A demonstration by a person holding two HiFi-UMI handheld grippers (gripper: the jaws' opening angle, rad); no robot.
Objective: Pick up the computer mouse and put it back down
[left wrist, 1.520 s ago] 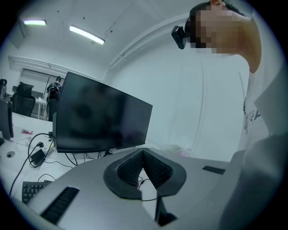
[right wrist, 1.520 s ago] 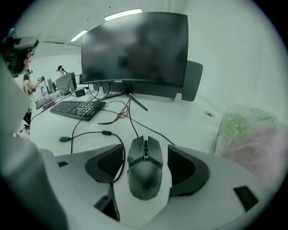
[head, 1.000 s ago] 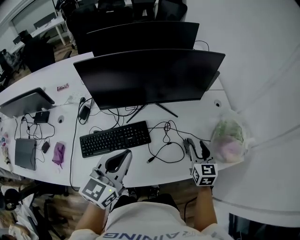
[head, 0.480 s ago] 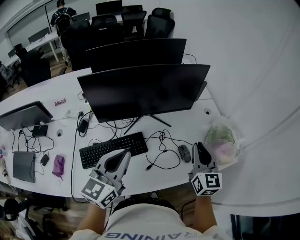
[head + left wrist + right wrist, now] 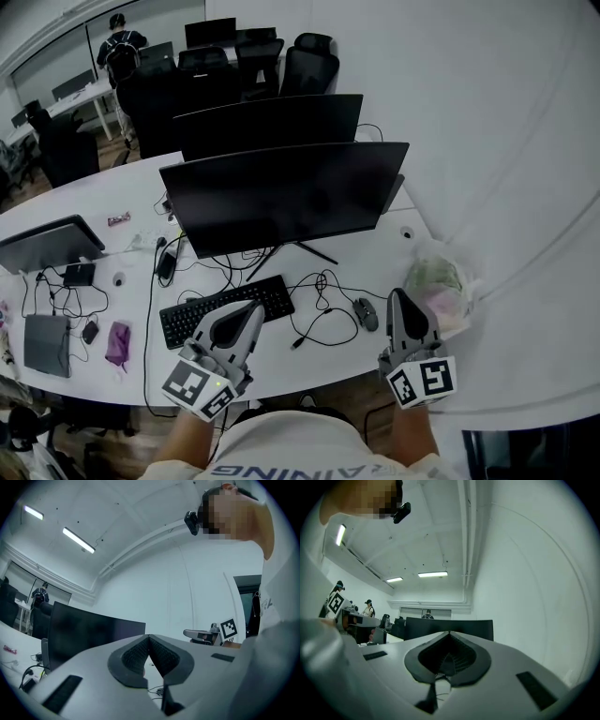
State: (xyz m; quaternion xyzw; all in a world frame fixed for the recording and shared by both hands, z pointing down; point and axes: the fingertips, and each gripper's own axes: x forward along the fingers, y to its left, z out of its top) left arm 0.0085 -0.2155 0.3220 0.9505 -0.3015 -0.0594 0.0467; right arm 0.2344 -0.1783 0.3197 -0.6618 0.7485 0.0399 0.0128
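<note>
On the desk (image 5: pixel 281 354) — dark oval mouse (image 5: pixel 366 313)

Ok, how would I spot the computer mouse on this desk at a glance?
Start at the big front monitor on the white desk. Right of the black keyboard, toward the desk's front edge, lies the computer mouse: a small dark oval, just left of the pale crumpled plastic bag.

The left gripper (image 5: pixel 253 307) points level ahead of the person, its jaws pressed together (tips touching) with nothing between them. The right gripper (image 5: pixel 397 295), well apart from it, also points level; its jaws have just been closing and meet, holding nothing.
</note>
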